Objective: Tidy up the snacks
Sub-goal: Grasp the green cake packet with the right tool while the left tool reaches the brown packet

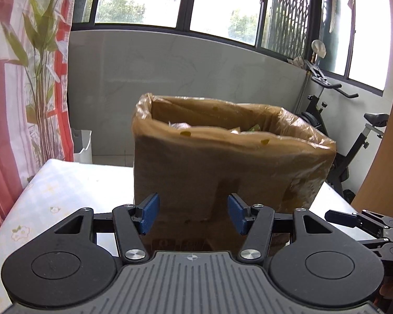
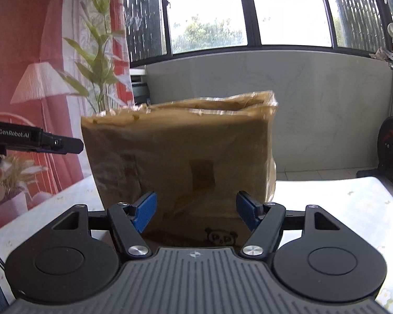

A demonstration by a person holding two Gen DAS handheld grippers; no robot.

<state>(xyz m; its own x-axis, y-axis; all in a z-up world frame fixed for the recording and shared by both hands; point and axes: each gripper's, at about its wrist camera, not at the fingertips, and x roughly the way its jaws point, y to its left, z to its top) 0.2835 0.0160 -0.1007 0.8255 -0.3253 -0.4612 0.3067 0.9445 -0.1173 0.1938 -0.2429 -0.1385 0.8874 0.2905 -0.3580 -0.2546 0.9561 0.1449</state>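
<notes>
A brown cardboard box (image 1: 217,167) lined with a clear plastic bag stands on the white table (image 1: 65,183). Snack packets (image 1: 180,125) peek over its open top. My left gripper (image 1: 194,213) is open and empty, its blue pads (image 1: 150,213) close in front of the box wall. The right gripper shows at the right edge in the left wrist view (image 1: 353,219). In the right wrist view the same box (image 2: 180,162) fills the middle. My right gripper (image 2: 196,212) is open and empty, just in front of it. The left gripper (image 2: 39,141) juts in from the left.
A red and white curtain with a leaf print (image 1: 26,78) hangs at the left. An exercise bike (image 1: 353,144) stands behind the table on the right. A white bin (image 1: 82,145) sits on the floor beyond the table. Windows run along the back wall.
</notes>
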